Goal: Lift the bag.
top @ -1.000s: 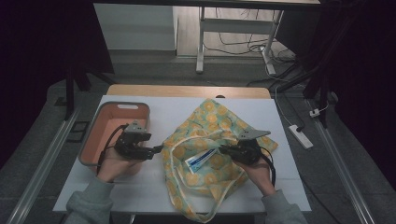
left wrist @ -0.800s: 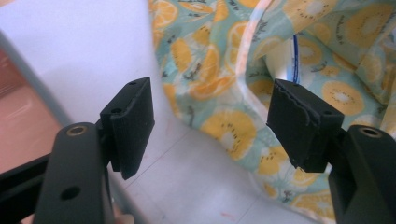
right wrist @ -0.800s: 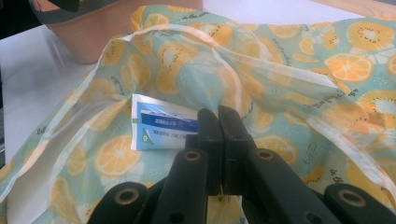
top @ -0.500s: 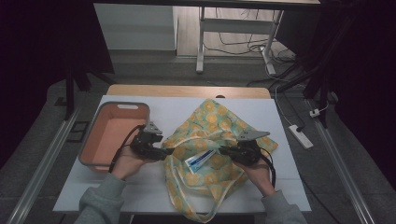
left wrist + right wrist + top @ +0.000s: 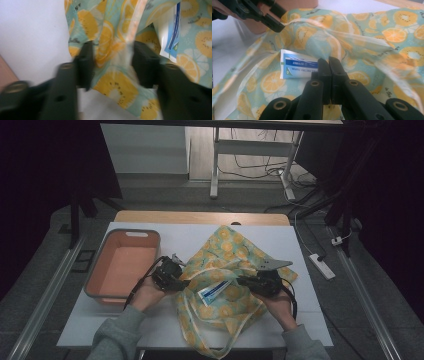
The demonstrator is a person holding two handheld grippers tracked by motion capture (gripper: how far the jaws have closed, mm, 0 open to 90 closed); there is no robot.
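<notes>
While the fruit-print cloth bag (image 5: pixel 227 285) lies spread on the white table (image 5: pixel 305 250), both grippers work at its edges. In the high view the left gripper (image 5: pixel 181 281) sits at the bag's left edge, just right of the salmon-coloured tub (image 5: pixel 95 285), and the right gripper (image 5: pixel 241 281) rests on the bag's right half, pointing inward toward the middle.

In the left gripper view the left gripper (image 5: pixel 112 65) has its jaws spread apart, and a raised fold of the bag (image 5: pixel 112 50) stands between them; the cloth looks to brush the inner faces, though the picture is blurred and a firm pinch cannot be told. Bare table (image 5: pixel 30 37) shows to the left of that fold.

In the right gripper view the right gripper (image 5: pixel 328 65) has its jaws pressed together, with their tips meeting at the right end of a white and blue sachet (image 5: pixel 297 68). Whether the tips actually nip the sachet's edge or the cloth under it cannot be told. The sachet lies flat on the bag (image 5: pixel 362 42), in the hollow below the pale strap (image 5: pixel 324 32) that arches across the opening. Farther off in the same view the left gripper (image 5: pixel 274 23) is at the bag's far rim, in front of the tub (image 5: pixel 297 3).

In the high view the sachet (image 5: pixel 214 292) lies between the two grippers, nearer the right one.
</notes>
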